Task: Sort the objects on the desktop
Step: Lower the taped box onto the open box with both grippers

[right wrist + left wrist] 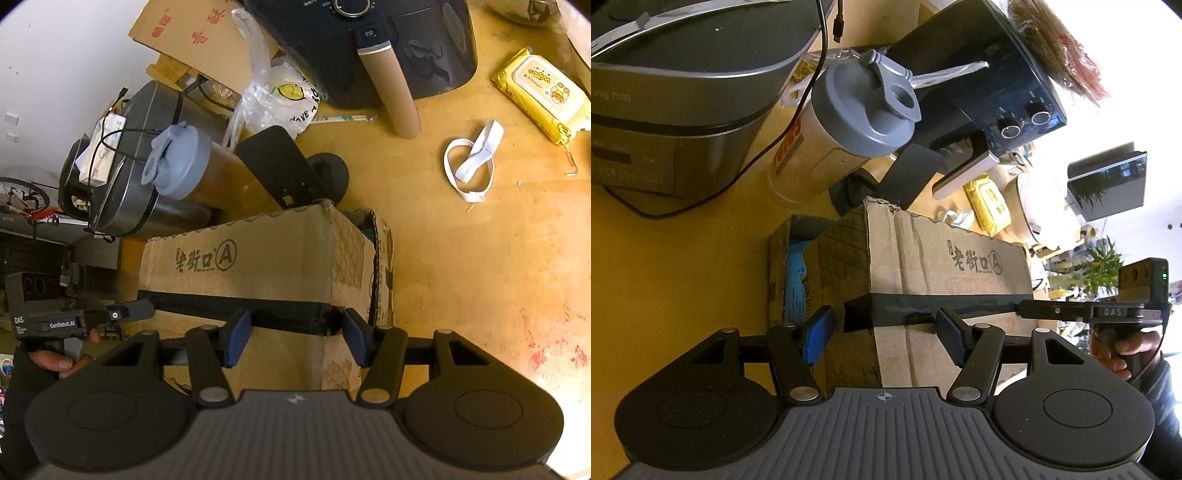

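Note:
A brown cardboard box [945, 266] with black tape and printed characters stands on the yellow table; it also shows in the right wrist view [255, 258]. My left gripper [882, 332] is open, its blue pads straddling the box's taped corner edge. My right gripper [295, 334] is open too, its pads either side of the opposite taped corner. Each view shows the other gripper held by a hand at the box's far end. A blue object [796, 280] lies in the box's open side.
A shaker bottle with a grey lid [184, 162] stands behind the box, beside a grey rice cooker [665, 110] and a dark air fryer [369, 48]. A yellow wipes pack [543, 92], a white elastic band [472, 162], a plastic bag [273, 96] and a black stand [291, 170] lie on the table.

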Motion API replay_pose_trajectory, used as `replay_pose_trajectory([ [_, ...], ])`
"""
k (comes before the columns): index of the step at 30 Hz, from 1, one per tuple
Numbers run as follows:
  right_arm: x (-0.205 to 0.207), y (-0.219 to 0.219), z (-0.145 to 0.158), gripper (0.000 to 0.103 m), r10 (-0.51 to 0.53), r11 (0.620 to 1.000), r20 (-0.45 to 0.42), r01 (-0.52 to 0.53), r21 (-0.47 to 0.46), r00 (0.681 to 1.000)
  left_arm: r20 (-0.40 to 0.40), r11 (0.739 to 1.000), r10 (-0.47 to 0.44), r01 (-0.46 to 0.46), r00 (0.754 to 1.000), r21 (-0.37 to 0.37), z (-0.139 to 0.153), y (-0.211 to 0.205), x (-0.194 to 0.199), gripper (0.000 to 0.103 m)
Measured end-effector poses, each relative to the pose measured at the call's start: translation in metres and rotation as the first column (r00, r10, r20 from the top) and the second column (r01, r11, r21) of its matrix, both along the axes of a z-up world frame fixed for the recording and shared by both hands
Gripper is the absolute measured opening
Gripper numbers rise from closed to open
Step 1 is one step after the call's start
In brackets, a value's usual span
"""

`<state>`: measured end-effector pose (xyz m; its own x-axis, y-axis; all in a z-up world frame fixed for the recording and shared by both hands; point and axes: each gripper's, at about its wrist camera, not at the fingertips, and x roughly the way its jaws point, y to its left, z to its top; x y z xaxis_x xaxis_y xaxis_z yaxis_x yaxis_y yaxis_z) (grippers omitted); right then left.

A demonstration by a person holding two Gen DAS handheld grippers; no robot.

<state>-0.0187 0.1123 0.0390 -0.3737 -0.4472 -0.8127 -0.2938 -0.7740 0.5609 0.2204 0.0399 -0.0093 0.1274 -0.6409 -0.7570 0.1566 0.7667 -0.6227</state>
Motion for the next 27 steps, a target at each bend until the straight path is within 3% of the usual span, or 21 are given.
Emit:
replay_pose_trajectory([
  [13,-0.02,0.009,-0.002,0.052,-0.096,0.995,-0.015,0.096,-0.002,0.995,0.008,1.0,-0.002,0.003,1.0,-0.004,-0.005,-0.002,0.023,0.06],
  [27,-0.028,0.01,-0.017,0.052,-0.124,0.992,-0.002,0.124,-0.023,0.992,0.006,1.0,-0.001,0.001,1.0,0.013,-0.016,0.0,0.028,0.06],
])
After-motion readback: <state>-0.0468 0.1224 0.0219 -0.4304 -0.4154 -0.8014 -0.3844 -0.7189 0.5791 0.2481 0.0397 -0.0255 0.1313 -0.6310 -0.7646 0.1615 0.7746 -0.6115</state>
